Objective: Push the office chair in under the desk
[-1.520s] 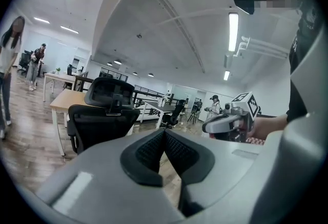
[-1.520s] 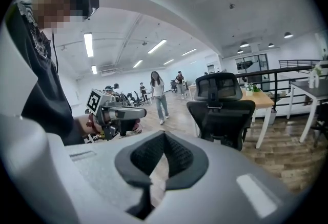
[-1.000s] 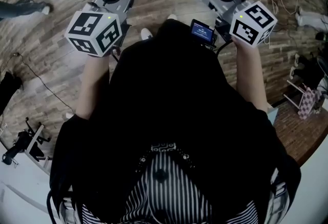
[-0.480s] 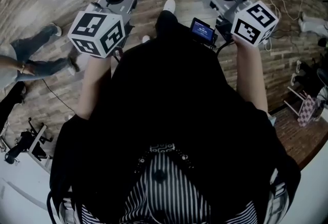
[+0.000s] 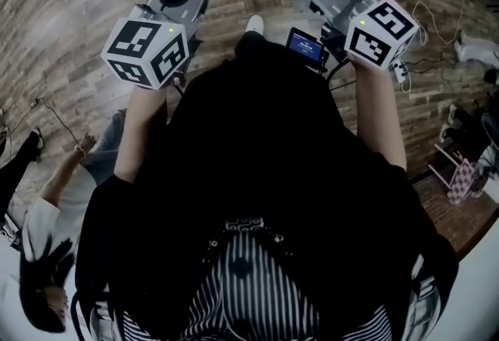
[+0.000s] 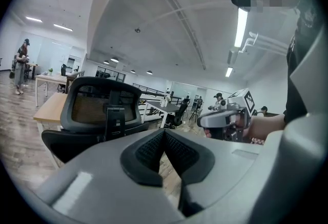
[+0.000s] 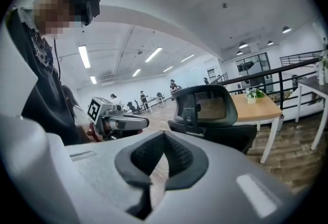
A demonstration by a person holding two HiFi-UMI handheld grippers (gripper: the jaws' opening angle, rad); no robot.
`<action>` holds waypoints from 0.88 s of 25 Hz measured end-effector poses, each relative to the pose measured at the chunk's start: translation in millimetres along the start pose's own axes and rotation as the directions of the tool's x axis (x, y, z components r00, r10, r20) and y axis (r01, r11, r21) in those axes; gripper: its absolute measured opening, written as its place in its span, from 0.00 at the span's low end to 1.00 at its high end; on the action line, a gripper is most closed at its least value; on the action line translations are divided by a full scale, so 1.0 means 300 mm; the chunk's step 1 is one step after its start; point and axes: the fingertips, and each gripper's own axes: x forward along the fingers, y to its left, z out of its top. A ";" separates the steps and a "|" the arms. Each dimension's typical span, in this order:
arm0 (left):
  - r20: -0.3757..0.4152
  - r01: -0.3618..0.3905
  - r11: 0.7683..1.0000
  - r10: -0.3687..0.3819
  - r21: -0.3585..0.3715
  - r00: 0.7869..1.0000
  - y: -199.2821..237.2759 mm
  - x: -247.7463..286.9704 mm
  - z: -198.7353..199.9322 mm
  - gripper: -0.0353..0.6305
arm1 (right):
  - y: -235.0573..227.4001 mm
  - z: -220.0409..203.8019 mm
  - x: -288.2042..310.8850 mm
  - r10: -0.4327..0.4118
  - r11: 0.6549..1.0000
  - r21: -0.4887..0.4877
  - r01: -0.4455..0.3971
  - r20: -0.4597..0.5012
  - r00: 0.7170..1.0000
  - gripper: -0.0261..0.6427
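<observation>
Wood-plank floor (image 5: 70,35) runs through an open office. Ahead, well apart from both tools, the office chair (image 7: 207,110) stands at the near edge of the desk (image 7: 264,107), the rear of its backrest turned this way. The left gripper (image 6: 164,136) and right gripper (image 7: 164,138) have jaws pressed together on nothing and angle inward; neither looks nearer.
</observation>
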 end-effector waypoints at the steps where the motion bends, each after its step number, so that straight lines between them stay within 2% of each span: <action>1: -0.006 -0.002 1.000 0.002 -0.004 1.000 0.021 0.041 0.019 0.05 | -0.045 0.019 0.016 0.010 1.000 0.003 -0.010 -0.004 1.000 0.04; 8: -0.026 0.002 1.000 -0.002 0.017 1.000 0.075 0.237 0.119 0.05 | -0.267 0.146 0.053 0.034 0.999 -0.002 -0.034 0.020 0.999 0.04; 16: -0.058 -0.002 0.999 0.005 0.053 0.998 0.073 0.449 0.165 0.05 | -0.444 0.167 0.060 0.083 0.997 -0.004 -0.083 0.025 0.996 0.04; 22: -0.086 -0.058 0.998 0.058 0.008 0.995 0.130 0.514 0.117 0.05 | -0.526 0.159 0.100 0.112 0.994 0.003 -0.112 0.019 0.994 0.04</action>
